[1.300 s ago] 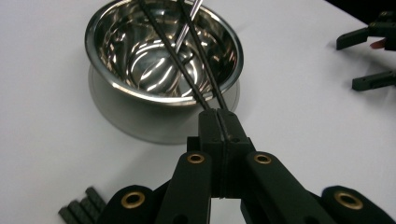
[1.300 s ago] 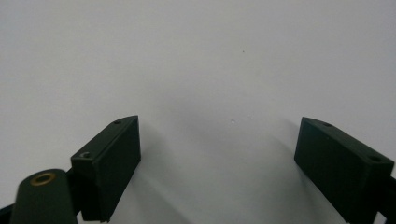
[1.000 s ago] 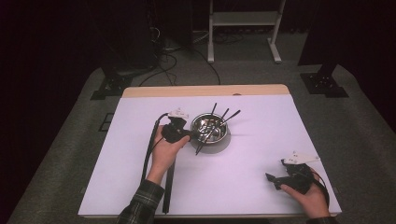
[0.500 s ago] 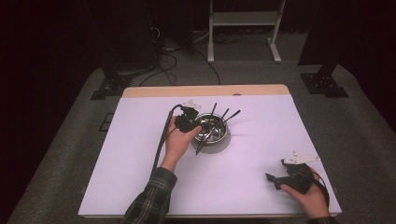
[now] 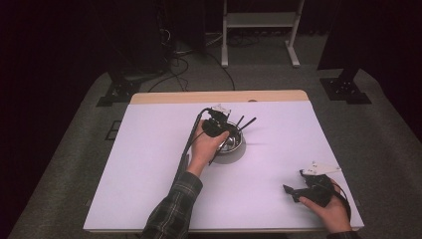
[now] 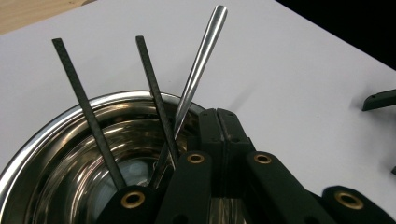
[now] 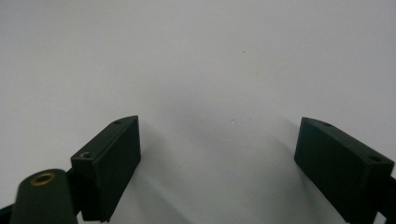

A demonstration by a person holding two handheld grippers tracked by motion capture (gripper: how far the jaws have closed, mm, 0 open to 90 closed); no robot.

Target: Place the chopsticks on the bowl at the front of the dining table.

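Steel bowl [image 6: 60, 154] holds two black chopsticks [image 6: 86, 105] and a metal handle [image 6: 198, 70]; left gripper [image 6: 223, 122] hovers clenched, empty, right gripper [image 7: 217, 158] released.

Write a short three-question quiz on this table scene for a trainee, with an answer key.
1. True or false: the jaws of the left gripper stand wide apart.
2. Where do the two black sticks and the metal rod rest?
A. flat on the white table top
B. leaning in the steel bowl
C. between the right gripper's jaws
3. Fill in: the right gripper sits near the table's front edge in the high view, its jaws ____ with nothing between them.

Key
1. False: they are closed together, over the steel bowl.
2. B
3. open, above the bare white table top.
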